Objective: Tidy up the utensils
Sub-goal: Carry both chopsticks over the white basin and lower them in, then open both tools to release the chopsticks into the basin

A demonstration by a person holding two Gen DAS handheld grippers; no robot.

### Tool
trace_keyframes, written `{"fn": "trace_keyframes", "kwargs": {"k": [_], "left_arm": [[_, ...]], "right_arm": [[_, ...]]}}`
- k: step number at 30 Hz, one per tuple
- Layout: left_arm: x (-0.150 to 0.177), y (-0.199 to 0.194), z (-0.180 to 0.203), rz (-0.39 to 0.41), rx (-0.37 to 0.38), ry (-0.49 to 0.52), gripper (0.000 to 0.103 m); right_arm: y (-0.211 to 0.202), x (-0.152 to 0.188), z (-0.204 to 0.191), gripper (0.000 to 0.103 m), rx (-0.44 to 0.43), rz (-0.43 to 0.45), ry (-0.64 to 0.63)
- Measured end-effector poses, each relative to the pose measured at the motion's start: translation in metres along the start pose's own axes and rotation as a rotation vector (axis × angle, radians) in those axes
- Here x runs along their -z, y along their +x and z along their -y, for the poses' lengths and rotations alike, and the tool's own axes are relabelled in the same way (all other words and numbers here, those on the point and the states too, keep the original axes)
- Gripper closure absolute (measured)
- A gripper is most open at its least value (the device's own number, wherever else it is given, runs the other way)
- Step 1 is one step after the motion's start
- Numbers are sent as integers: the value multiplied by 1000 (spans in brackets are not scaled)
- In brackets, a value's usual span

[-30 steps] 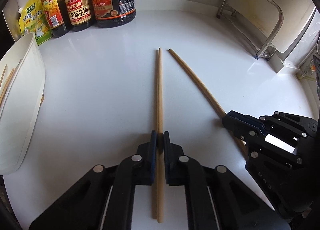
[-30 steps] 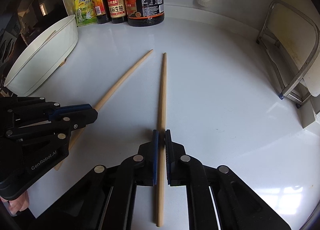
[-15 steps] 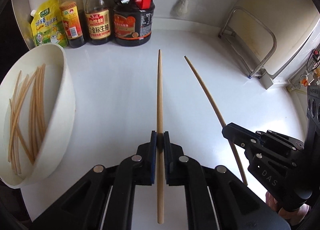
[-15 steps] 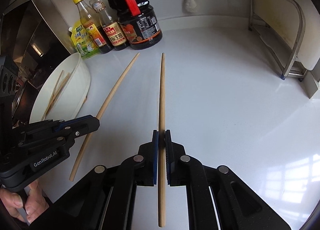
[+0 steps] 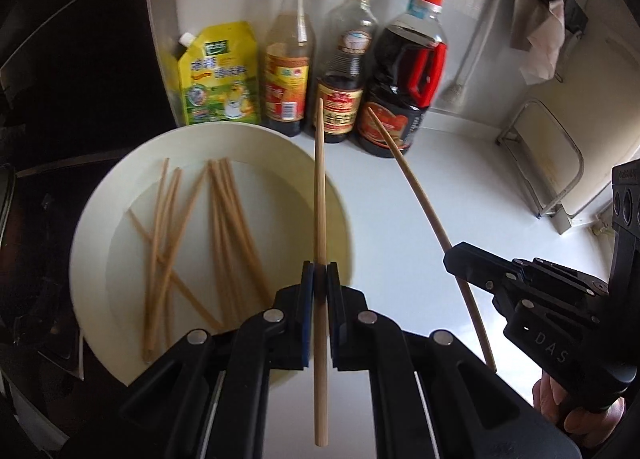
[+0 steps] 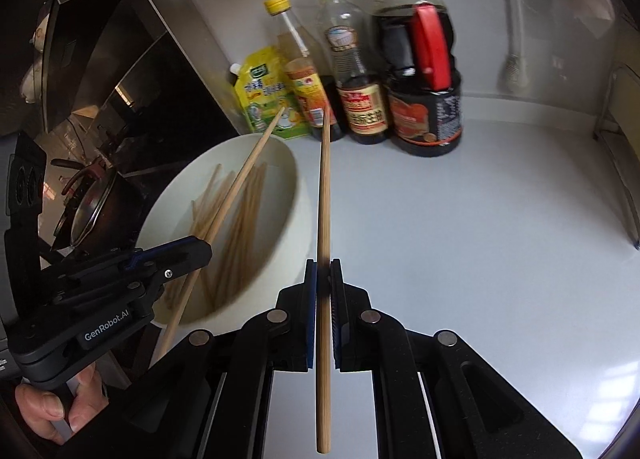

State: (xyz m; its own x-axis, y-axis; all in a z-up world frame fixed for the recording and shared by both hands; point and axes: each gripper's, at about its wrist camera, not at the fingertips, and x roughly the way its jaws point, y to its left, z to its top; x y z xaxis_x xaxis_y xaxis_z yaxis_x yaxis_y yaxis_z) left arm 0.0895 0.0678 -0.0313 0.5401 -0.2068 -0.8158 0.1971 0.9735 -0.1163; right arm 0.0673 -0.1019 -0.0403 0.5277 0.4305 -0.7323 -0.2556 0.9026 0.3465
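Note:
My left gripper (image 5: 320, 271) is shut on a wooden chopstick (image 5: 320, 195) that hangs in the air over the right rim of a white bowl (image 5: 100, 227). Several chopsticks (image 5: 224, 227) lie inside that bowl. My right gripper (image 6: 323, 269) is shut on a second chopstick (image 6: 323, 195), held above the counter just right of the bowl (image 6: 296, 187). In the left wrist view the right gripper (image 5: 454, 261) and its chopstick (image 5: 412, 179) sit to the right. In the right wrist view the left gripper (image 6: 200, 249) holds its chopstick (image 6: 240, 183) over the bowl.
A yellow-green pouch (image 5: 216, 75), two yellow-capped bottles (image 5: 286, 55) and a big dark soy sauce jug (image 5: 404, 79) stand behind the bowl by the wall. A metal rack (image 5: 544, 163) stands at the right. A dark stove with a pan (image 6: 88, 203) lies left of the bowl.
Both grippers have lifted their chopsticks off the counter and carried them up and left toward the bowl. The bowl's inside with its chopsticks has come into view.

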Motion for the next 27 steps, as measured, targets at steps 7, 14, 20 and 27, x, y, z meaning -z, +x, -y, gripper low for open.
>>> {"fn": "trace_keyframes", "kwargs": {"k": [7,14,20,27], "left_arm": [[-7,1,-77,-5,-60,-97,96],[-12,22,-118,-32,-84,-133,95],[-10,41,-132,-74,-95,-153,95],[-8,37,-140,-48,-120,-175,70]], "right_arm": [[53,-31,-55,97,-38,-57,-56],[102,-44,-86,97,-14,-134,-88],[121,-44,-94,96,12,-178,-99],[110,-44,-93,92,41,-147,-114]]}}
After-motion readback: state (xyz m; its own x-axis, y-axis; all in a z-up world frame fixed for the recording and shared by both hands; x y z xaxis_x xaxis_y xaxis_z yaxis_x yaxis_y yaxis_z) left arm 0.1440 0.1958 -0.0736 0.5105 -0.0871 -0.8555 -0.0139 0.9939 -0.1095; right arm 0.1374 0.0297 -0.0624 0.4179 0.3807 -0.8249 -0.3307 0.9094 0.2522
